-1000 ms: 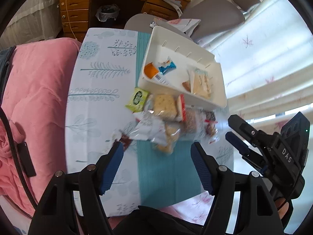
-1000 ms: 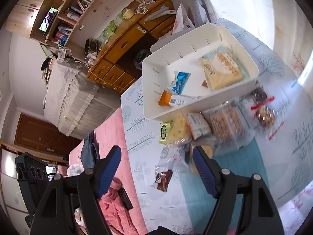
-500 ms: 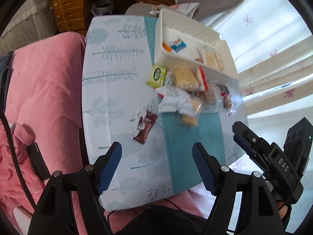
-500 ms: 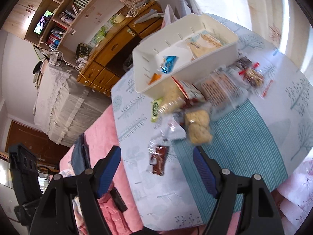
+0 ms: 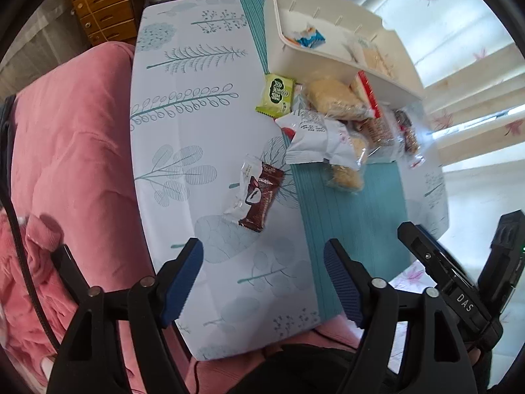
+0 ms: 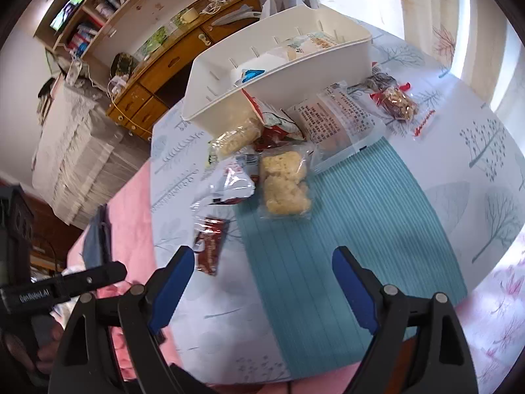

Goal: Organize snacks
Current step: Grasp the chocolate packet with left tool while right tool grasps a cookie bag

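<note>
- Both grippers have pulled back toward the near table edge since a second ago; snack pile now sits farther ahead, brown packet in full view.
- table (image 5: pixel 170 151): leaf-print cloth, teal strip down the middle.
- white bin (image 5: pixel 331 62): far end, a few packets inside.
- snack pile (image 5: pixel 331 131): loose against the bin's near wall.
- brown packet (image 5: pixel 261 193): alone, nearer than the pile.
- left gripper (image 5: pixel 264 275): jaws spread wide, holding nothing.
- right gripper (image 6: pixel 259 284): jaws spread wide, holding nothing.
</note>
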Tool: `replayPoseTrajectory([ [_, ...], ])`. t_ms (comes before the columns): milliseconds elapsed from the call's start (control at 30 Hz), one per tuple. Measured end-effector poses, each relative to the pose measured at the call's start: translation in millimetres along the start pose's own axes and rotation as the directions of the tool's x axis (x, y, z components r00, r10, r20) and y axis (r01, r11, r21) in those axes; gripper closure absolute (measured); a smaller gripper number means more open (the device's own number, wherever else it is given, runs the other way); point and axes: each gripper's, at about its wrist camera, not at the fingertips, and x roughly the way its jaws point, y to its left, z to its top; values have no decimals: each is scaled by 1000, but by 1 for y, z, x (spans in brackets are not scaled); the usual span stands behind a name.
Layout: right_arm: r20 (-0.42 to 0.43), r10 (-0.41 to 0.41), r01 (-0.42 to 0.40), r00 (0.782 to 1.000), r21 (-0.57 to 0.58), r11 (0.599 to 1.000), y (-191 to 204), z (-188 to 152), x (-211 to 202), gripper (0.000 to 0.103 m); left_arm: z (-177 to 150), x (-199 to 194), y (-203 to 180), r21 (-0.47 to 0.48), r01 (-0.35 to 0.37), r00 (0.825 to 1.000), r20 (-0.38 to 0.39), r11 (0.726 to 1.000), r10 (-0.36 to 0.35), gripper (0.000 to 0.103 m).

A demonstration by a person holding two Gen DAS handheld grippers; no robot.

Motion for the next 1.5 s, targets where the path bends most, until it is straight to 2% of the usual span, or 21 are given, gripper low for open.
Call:
replayPoseTrajectory([
  [267,0,-48,48,999,-150,987,6,9,30,16,17,45,-10,31,-70,994,-76,997,73,23],
  [567,-57,-93,79,994,-210,974,1,30,76,16,36,102,-15,21,-151,975,-164,988,152,23],
  [1000,-109,-103,68,989,-289,955,3,59,118,16,55,144,-17,35,-223,957,-183,974,225,25],
  [1100,-132,-105,60,986,-305,950,7,60,126,16,57,152,-19,55,-233,951,-193,971,240,33],
  [1300,-114,-109,66,988,-329,942,10,62,131,15,59,152,-22,74,-224,957,-174,972,233,39],
  [1433,-105,-117,76,988,-333,940,13,60,132,16,57,149,-26,98,-220,961,-148,971,232,53],
  [1500,-104,-121,80,987,-337,938,15,60,132,17,56,149,-28,105,-219,962,-141,970,233,55],
])
